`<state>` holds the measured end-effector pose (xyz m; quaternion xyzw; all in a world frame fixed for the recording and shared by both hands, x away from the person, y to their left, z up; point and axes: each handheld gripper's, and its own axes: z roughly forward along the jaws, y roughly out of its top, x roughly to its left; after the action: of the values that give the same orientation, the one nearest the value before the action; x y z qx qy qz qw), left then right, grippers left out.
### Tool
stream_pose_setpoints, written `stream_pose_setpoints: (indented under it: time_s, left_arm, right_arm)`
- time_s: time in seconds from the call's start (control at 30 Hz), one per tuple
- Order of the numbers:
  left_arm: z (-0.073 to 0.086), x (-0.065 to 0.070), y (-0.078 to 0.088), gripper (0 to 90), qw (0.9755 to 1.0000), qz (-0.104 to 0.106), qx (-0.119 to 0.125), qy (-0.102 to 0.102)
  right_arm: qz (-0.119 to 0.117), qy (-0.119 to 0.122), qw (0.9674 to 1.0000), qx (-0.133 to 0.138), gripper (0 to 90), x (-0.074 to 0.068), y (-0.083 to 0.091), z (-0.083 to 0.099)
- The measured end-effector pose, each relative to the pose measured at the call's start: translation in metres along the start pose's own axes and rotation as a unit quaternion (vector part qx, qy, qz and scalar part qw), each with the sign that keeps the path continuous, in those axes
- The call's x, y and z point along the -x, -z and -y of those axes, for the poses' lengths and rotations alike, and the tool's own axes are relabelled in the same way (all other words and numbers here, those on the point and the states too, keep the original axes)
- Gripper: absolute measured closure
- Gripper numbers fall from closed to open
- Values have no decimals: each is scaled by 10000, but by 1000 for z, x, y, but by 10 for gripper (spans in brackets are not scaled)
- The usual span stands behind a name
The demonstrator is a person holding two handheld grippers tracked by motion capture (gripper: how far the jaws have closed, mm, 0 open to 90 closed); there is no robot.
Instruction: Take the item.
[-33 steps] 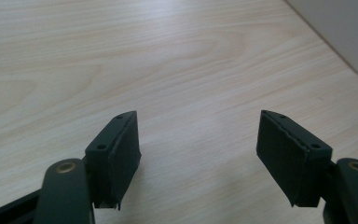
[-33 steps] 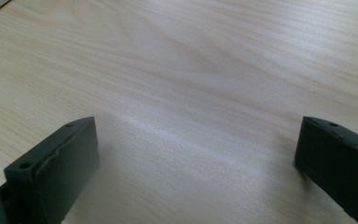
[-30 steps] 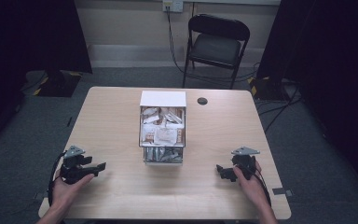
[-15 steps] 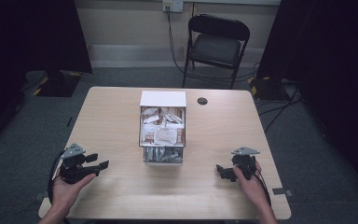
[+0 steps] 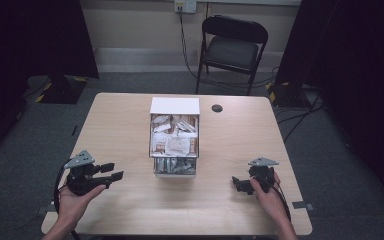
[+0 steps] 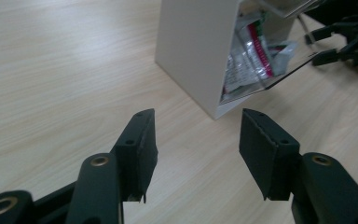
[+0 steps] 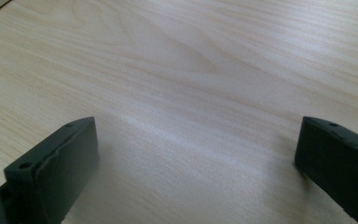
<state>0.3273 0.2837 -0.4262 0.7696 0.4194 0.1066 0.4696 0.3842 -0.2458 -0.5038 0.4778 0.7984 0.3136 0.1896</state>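
A light wooden surface [image 5: 115,125] carries a white box [image 5: 174,136] standing near its middle, a little toward the far edge. The box has a clear front and is packed with small sachets [image 5: 172,142] in white, brown and silver; from the left gripper view its plain white side wall [image 6: 193,51] faces the camera and red-and-white packets [image 6: 254,53] show behind the clear panel. A small dark round disc [image 5: 217,108] lies flat on the surface near the far edge, just right of the box and apart from it.

The left gripper [image 5: 111,171] is held in the person's left hand [image 5: 72,200] near the front left corner of the surface, pointing toward the box but well apart from it. Its jaws stand apart with nothing between them, bare wood showing in the gap in the left gripper view.

The right gripper [image 5: 237,184] sits in the right hand [image 5: 267,197] near the front right corner, low over the surface and aimed toward its middle. Its jaws are spread wide, with bare wood grain between them in the right gripper view.

A black folding chair [image 5: 233,47] stands on the grey floor beyond the far edge, with cables trailing beside it
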Motion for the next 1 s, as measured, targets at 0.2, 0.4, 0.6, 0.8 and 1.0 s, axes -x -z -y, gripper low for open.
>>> stream_pose_setpoints:
  time_s: [0.2,0.4,0.6,0.8,1.0]
  left_arm:
    - [-16,8,7,474,9998,152,161,-19]
    - [-33,21,11,476,9987,201,307,-360]
    - [-51,28,16,493,9961,401,596,-507]
    - [-66,31,25,505,9933,483,828,-641]
    - [-85,41,27,542,9900,649,893,-875]
  right_arm:
    - [-3,9,10000,5,0,0,0,0]
    - [0,1,10000,-1,0,0,0,0]
    - [0,3,10000,-1,0,0,0,0]
    - [-1,2,10000,-1,0,0,0,0]
    - [2,2,10000,0,0,0,0,0]
